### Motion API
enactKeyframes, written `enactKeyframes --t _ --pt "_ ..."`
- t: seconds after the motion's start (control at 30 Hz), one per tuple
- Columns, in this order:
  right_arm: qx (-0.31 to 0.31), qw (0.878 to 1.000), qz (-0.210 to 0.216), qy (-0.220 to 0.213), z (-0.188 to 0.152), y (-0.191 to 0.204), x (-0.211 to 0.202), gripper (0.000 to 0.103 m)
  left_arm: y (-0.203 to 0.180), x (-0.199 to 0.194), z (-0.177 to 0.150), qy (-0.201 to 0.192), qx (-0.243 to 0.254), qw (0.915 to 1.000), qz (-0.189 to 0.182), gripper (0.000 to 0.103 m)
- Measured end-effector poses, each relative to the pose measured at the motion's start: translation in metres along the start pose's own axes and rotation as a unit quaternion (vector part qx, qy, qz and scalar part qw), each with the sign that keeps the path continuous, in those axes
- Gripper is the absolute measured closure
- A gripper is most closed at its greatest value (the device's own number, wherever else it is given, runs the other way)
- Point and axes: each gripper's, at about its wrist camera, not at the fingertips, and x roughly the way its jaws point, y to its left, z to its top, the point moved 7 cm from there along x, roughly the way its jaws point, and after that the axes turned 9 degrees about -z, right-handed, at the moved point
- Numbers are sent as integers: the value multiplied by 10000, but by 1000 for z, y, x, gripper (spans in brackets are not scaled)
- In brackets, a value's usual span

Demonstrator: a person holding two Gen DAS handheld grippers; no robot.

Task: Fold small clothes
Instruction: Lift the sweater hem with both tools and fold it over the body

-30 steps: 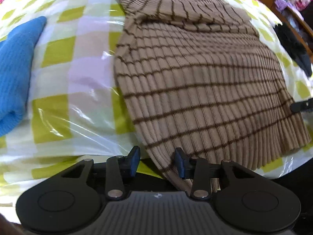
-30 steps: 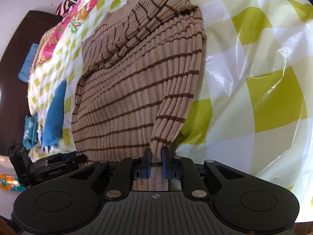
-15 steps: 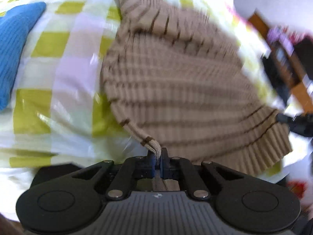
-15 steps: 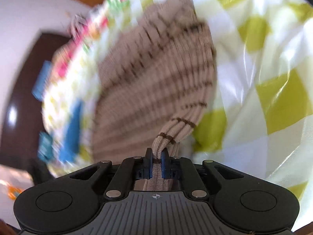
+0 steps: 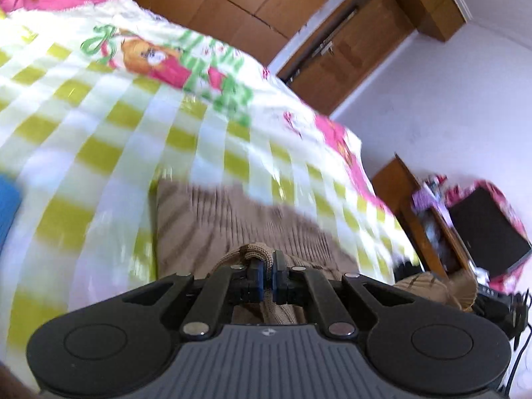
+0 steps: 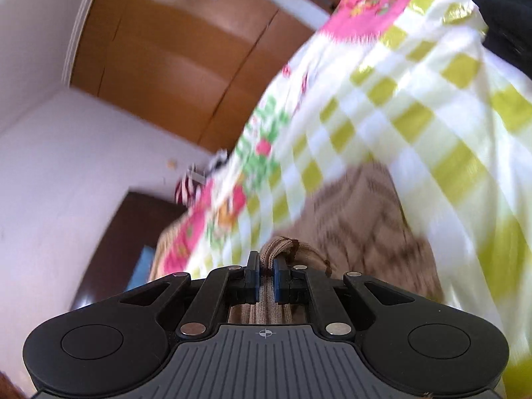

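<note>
My left hand-held gripper (image 5: 265, 274) was clamped tight on a bunched edge of the tan striped sweater (image 5: 232, 226), knit pinched between the blue pads. My right hand-held gripper (image 6: 266, 277) was clamped on another ribbed edge of the same sweater (image 6: 369, 229); its jaws had just been closing further, with the knit between them. In both views the sweater hung from the jaws, and the rest of it trailed down onto the bed (image 5: 109, 153) with its yellow-green checked cover. Both frames were blurred. A blue cloth (image 5: 7, 199) lay at the left edge of the bed in the left wrist view. A wooden wardrobe (image 6: 173, 56) stood behind the bed. Whether the sweater's far end touched the cover, I couldn't tell.
</note>
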Motion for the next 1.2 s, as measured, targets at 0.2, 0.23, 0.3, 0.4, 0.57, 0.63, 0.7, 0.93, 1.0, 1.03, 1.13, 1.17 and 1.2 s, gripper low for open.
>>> enactKeyframes --t 0.2,0.23,0.3,0.4,0.57,0.63,0.7,0.93,1.0,1.03,1.13,1.17,1.2 --pt "539 9975 -404 -207 47 -30 90 95 74 71 28 -13 -530 9971 552 84" --pt "528 9968 -577 -147 49 -37 106 95 91 79 25 52 -693 9951 708 84" --pt "538 9944 -913 -6 48 -52 135 94 111 83 13 166 -934 9924 790 84" --pt "617 9924 -1044 198 43 -68 162 92 116 78 7 43 -1024 9923 702 83" --pt "358 9958 -805 252 43 -55 164 90 112 71 14 -32 -1053 9923 651 76" --pt "182 9963 -819 157 46 -47 158 85 110 68 18 -78 -1154 9915 591 70" --pt "161 9966 -781 190 48 -41 157 84 109 69 24 -115 -1261 9904 557 69" --pt "666 9930 -783 590 44 -51 176 80 131 76 35 -353 -2175 9748 360 65" --pt "512 9940 -749 617 41 -46 178 80 135 76 32 -386 -2347 9709 287 64" --pt "431 9944 -741 619 39 -44 178 80 136 75 31 -394 -2341 9710 292 64" --pt "193 9958 -759 473 40 -38 170 80 137 74 30 -368 -2308 9718 308 63" --pt "100 9957 -809 446 41 -38 168 80 137 74 30 -373 -2319 9715 311 63" --pt "35 9952 -900 381 43 -38 165 80 136 74 31 -377 -2318 9715 333 62"
